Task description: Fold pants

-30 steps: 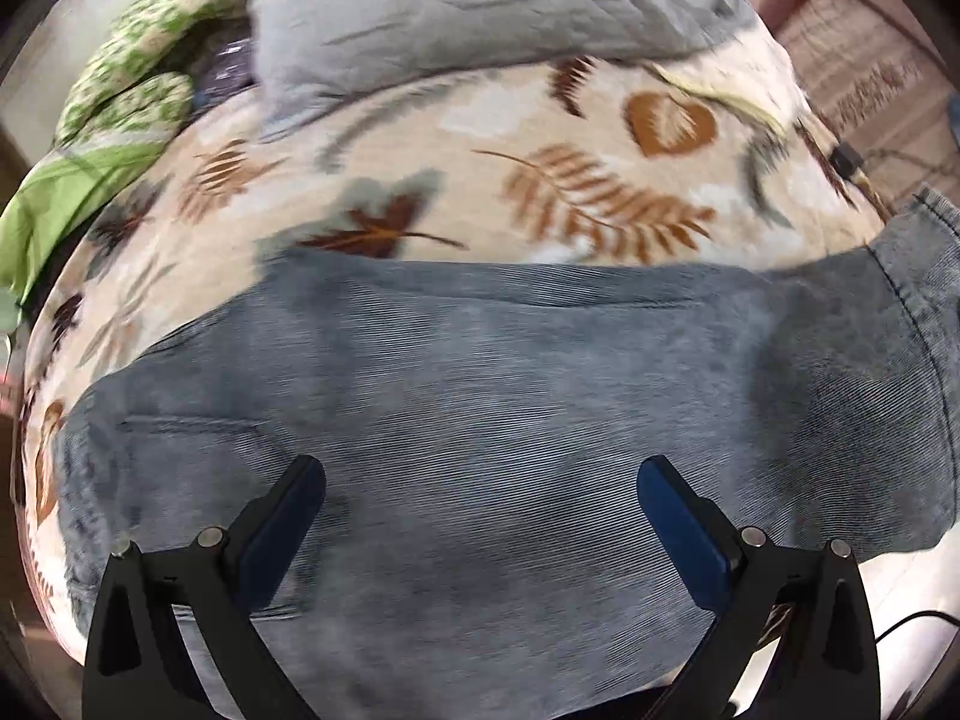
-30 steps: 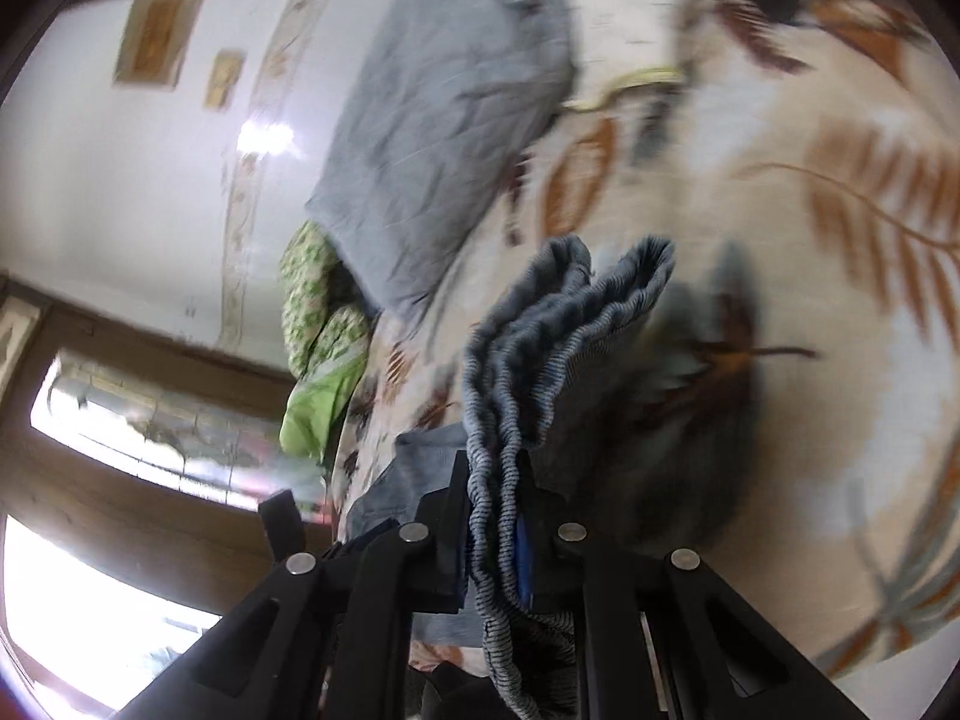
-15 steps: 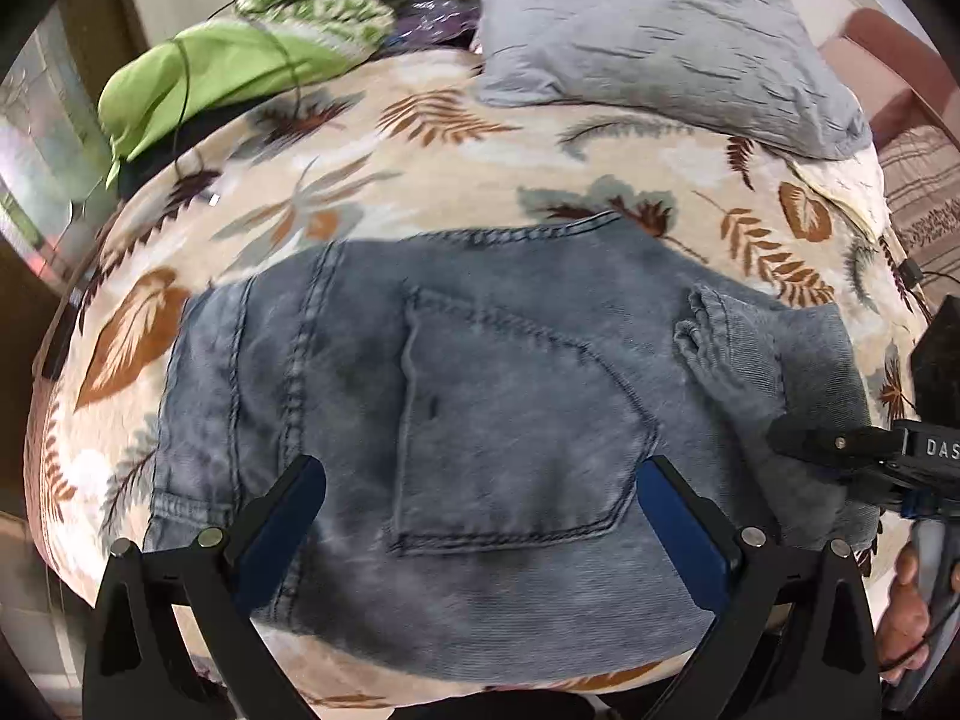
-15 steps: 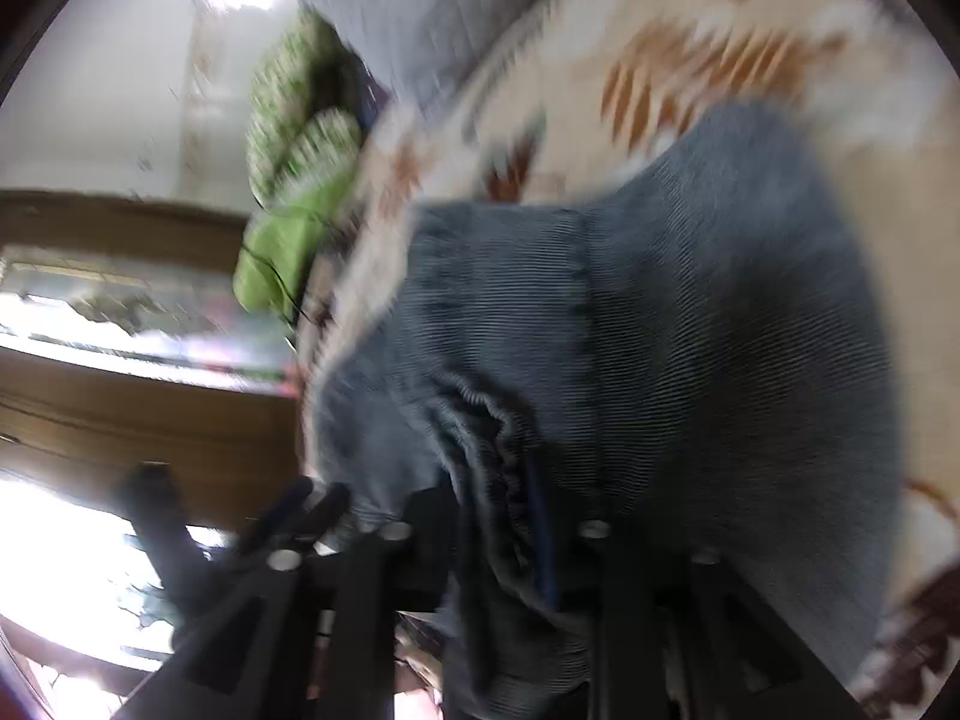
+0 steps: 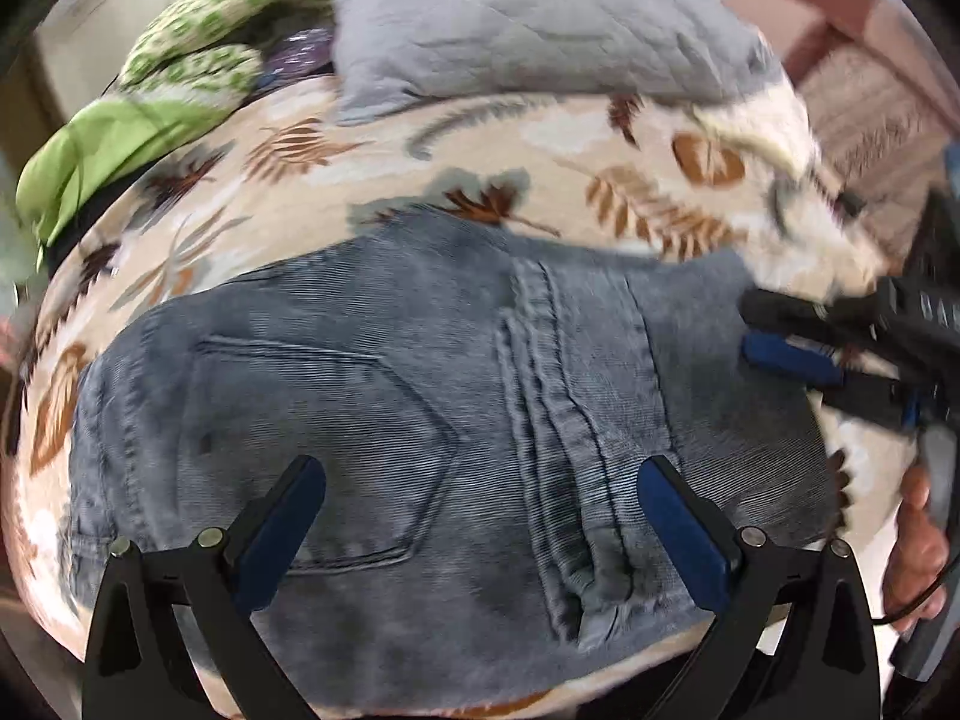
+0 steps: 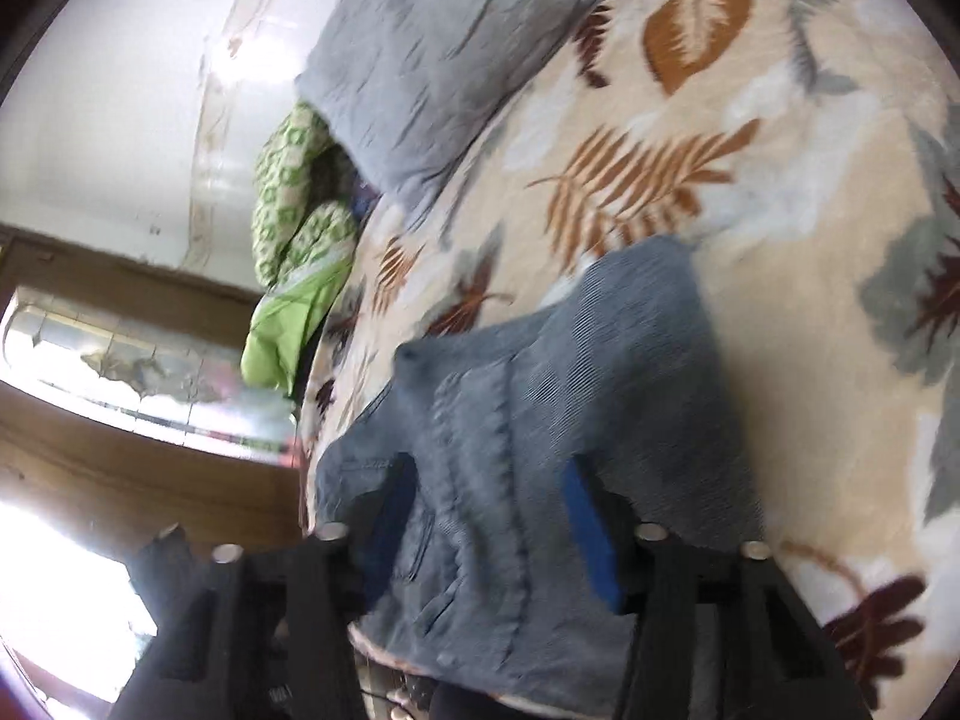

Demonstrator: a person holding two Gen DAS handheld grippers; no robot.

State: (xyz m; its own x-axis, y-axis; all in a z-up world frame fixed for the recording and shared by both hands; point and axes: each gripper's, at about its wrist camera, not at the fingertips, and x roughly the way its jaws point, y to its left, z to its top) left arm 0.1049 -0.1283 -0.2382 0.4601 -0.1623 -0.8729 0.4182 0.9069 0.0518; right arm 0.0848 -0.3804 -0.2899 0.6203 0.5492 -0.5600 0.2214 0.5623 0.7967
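The jeans (image 5: 420,420) were laid folded on a leaf-patterned blanket (image 5: 540,144), back pocket (image 5: 312,450) uppermost and a thick stitched seam (image 5: 540,396) running down beside it. In the left wrist view the denim filled the lower middle of the bed; its far edge ran across below a brown fern print, and its near edge was lost under the camera. A broad strip of bare blanket was left between that far edge and a grey pillow (image 5: 528,18) at the head of the bed. At the far left corner a green patterned quilt (image 5: 204,42) and a lime-green cloth (image 5: 102,150) were heaped.

The left gripper (image 5: 480,516) was held above the jeans with its blue-padded fingers (image 5: 282,534) spread wide and nothing between them.

The right gripper (image 5: 774,330) was seen at the right edge of the denim, a hand (image 5: 918,546) visible below it. In its own view the right gripper's jaws had just been opening; the blue pads (image 6: 591,540) stood apart on either side of a bunched ridge of denim (image 6: 480,480), and whether the cloth was touched by them could not be told through the blur. Beyond the right edge of the jeans open blanket (image 6: 810,240) was seen. A wooden window frame (image 6: 120,420) and a white wall (image 6: 90,120) stood past the bed's far side.
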